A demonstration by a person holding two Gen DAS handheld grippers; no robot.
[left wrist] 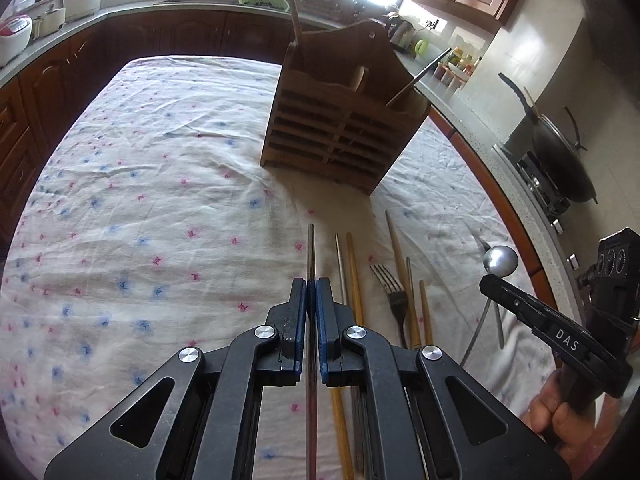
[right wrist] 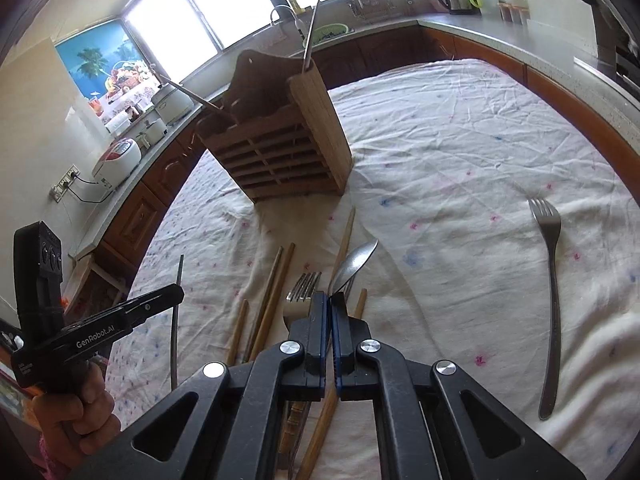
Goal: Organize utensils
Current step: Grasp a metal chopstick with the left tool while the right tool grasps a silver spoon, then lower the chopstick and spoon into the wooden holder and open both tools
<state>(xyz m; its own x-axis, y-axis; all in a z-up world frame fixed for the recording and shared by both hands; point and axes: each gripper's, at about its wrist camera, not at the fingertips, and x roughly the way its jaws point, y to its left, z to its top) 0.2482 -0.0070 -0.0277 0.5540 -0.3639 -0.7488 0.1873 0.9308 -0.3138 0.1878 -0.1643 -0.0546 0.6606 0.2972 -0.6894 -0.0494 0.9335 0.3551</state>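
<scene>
The left gripper (left wrist: pixel 311 292) is pinching a thin metal chopstick (left wrist: pixel 311 248), its long axis pointing toward the wooden holder (left wrist: pixel 340 136). The right gripper (right wrist: pixel 330 304) is pinching a spoon (right wrist: pixel 354 264) by its handle, bowl aimed at that holder. Both are stiff, light and probably slippery, so gripping mid-shaft seems safest.

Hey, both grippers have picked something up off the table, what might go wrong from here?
The left gripper pinches a thin metal chopstick far from its tip, so it may pivot or slip. The right gripper holds a spoon by its handle with the bowl sticking out, which might catch on the wooden holder, already crowded with leaning utensils.
</scene>
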